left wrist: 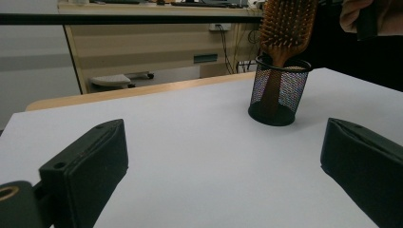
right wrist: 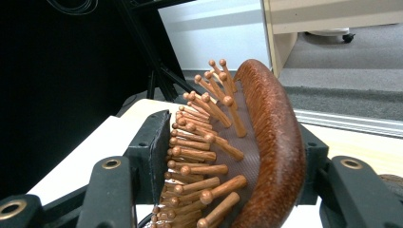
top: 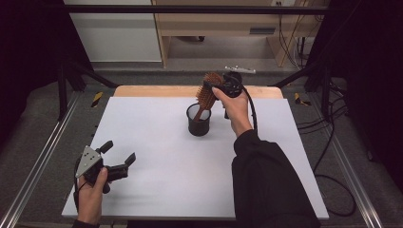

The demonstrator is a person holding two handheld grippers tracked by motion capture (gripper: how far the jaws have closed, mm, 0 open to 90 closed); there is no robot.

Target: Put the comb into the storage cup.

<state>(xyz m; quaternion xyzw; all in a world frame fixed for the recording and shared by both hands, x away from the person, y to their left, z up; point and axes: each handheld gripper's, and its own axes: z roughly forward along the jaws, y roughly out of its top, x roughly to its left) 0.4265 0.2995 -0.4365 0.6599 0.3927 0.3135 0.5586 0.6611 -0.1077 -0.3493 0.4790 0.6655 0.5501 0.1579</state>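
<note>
Wooden hairbrush (top: 207,92) clamped in right tool (top: 223,90), handle down in mesh cup (top: 198,120); left tool (top: 119,159) spread wide, empty.

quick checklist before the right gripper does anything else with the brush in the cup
1. Right gripper clamped across the hairbrush head, bristles against one jaw: ok.
2. Brush handle inside the mesh cup: ok.
3. Handle resting on the cup's bottom: cannot tell.
4. Cup upright on the white table: ok.
5. Left gripper open, empty, well away from the cup: ok.
6. Cup steadied against tipping: not ok, nothing holds it.
</note>
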